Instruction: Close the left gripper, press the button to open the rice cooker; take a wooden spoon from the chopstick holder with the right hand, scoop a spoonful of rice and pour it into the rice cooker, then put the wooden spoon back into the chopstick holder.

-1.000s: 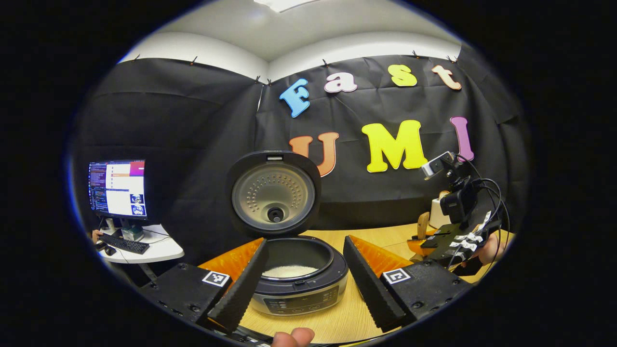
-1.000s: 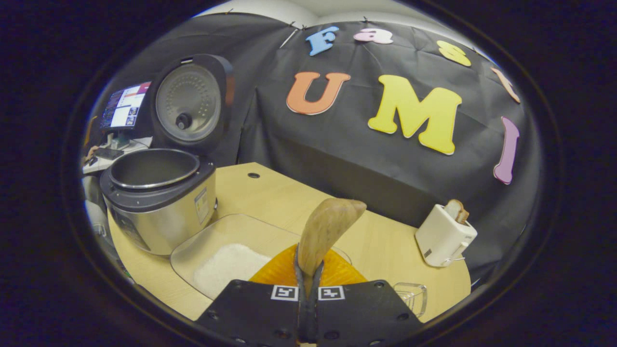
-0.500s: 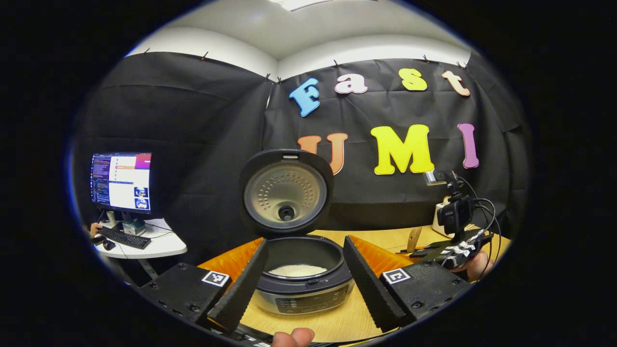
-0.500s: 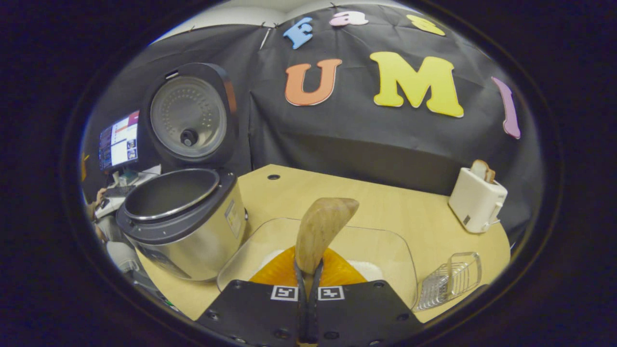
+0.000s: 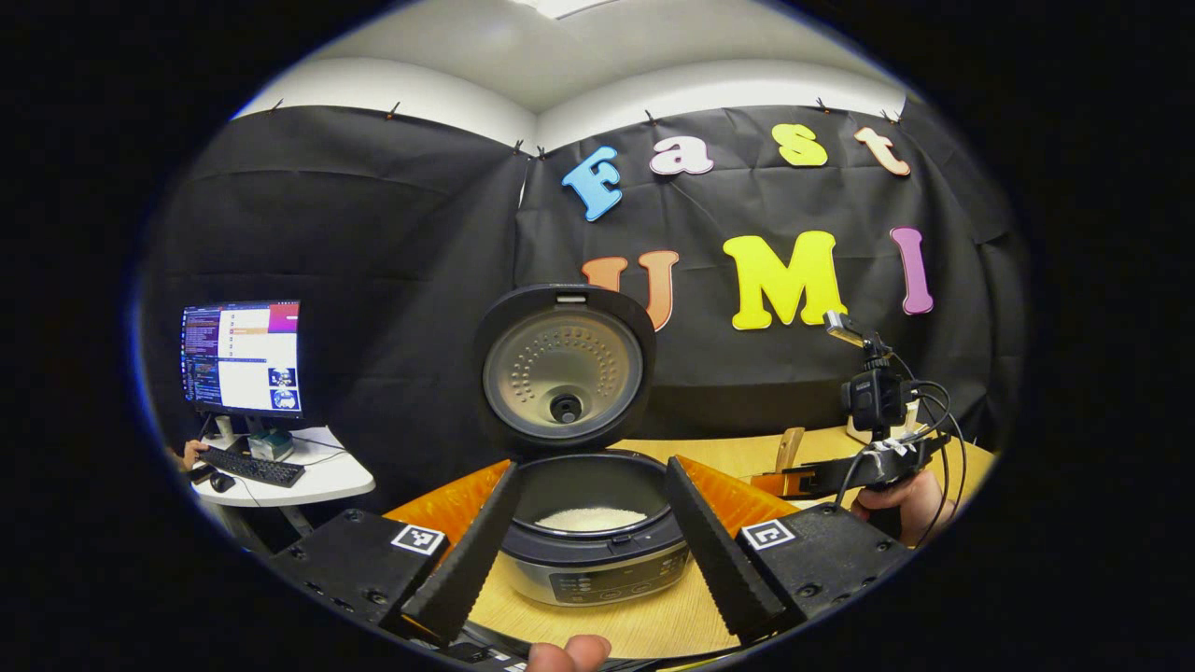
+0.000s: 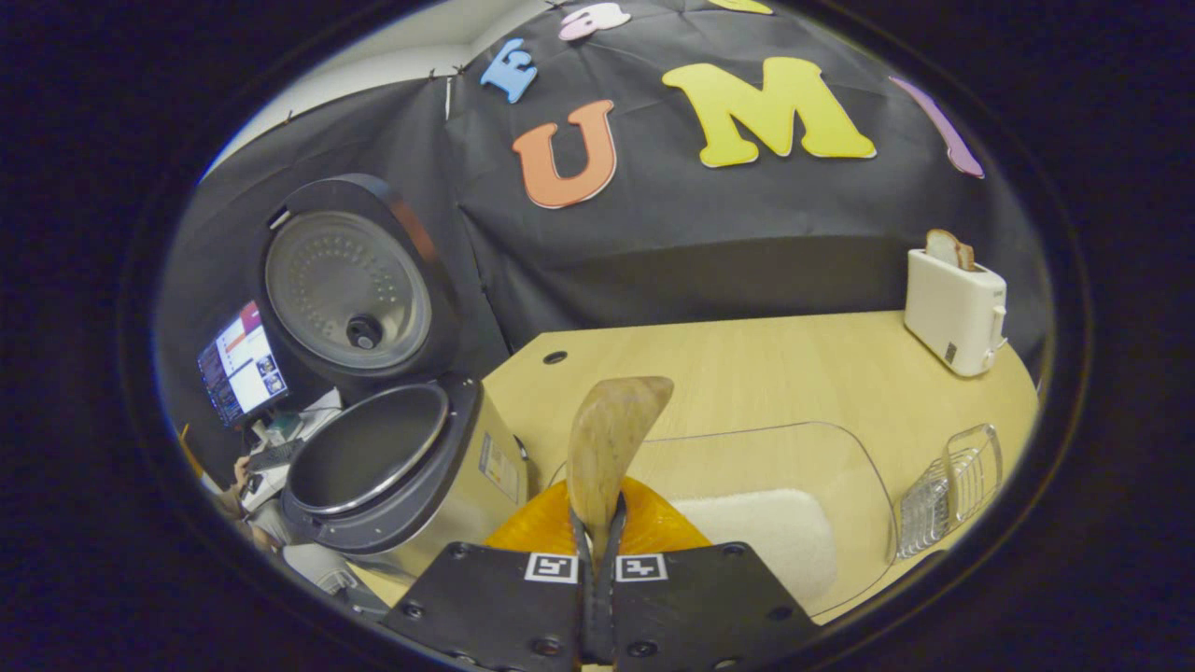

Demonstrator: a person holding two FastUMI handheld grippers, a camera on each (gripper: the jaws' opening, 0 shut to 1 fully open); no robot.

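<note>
The rice cooker (image 5: 607, 569) stands with its lid (image 5: 565, 369) up and white rice (image 5: 590, 518) in its pot. My left gripper (image 5: 591, 465) is open in front of it, one finger on each side of the pot. Farther right a hand (image 5: 901, 499) holds my right gripper (image 5: 794, 478) low over the table with the wooden spoon (image 5: 789, 450). In the right gripper view my right gripper (image 6: 599, 523) is shut on the wooden spoon (image 6: 611, 439), bowl end up, beside the rice cooker (image 6: 392, 467). The clear chopstick holder (image 6: 952, 481) sits at the far right.
A clear tray (image 6: 840, 457) holding a heap of rice (image 6: 775, 532) lies just right of the spoon. A white toaster (image 6: 952, 299) stands at the back right of the wooden table (image 6: 747, 364). A monitor (image 5: 243, 359) and keyboard are on a side desk at the left.
My right gripper has come down and swung with the spoon still in it; the rice tray now lies to its right. The left gripper has stayed open, drifting slightly.
</note>
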